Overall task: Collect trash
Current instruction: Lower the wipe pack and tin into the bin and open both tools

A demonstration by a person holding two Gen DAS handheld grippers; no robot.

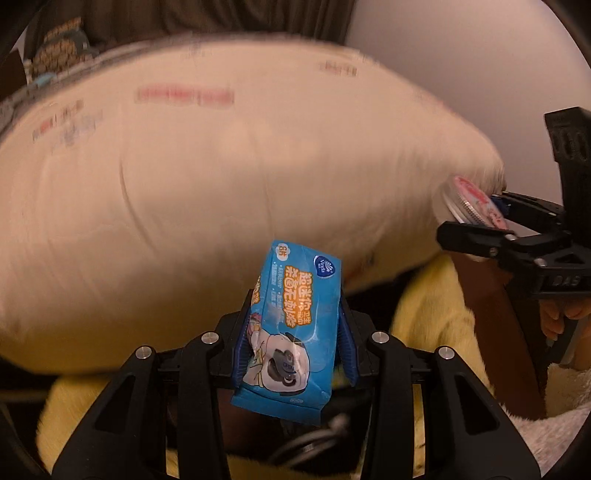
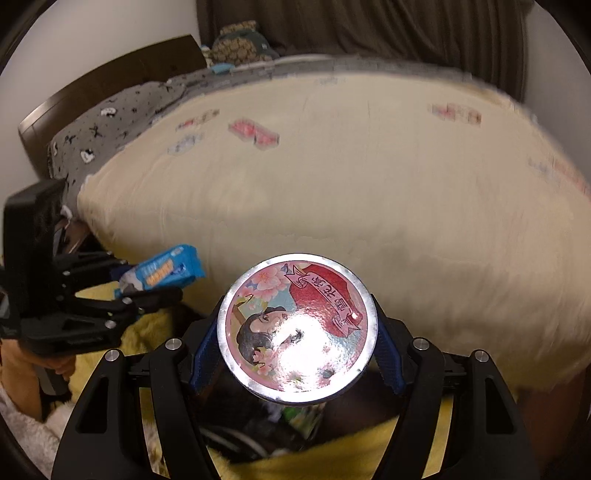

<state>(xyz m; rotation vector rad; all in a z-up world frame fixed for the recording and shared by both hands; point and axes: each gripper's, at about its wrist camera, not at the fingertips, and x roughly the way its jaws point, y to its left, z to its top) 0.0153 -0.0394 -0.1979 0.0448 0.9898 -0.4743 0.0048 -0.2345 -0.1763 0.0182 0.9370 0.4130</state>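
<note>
Blue tissue pack [image 1: 291, 332] was clamped in the left tongs [image 1: 293, 328] and a round tin [image 2: 297, 326] in the right tongs [image 2: 295, 332], both above the bed [image 2: 332, 184], so, in my judgement, grips should remain firm until a bin is reached.

It was a home bedroom: a cream quilt [image 2: 332, 177] covered the bed, a dark wooden headboard [image 2: 110, 85] stood against the wall, and curtains [image 2: 369, 26] hung behind.
</note>
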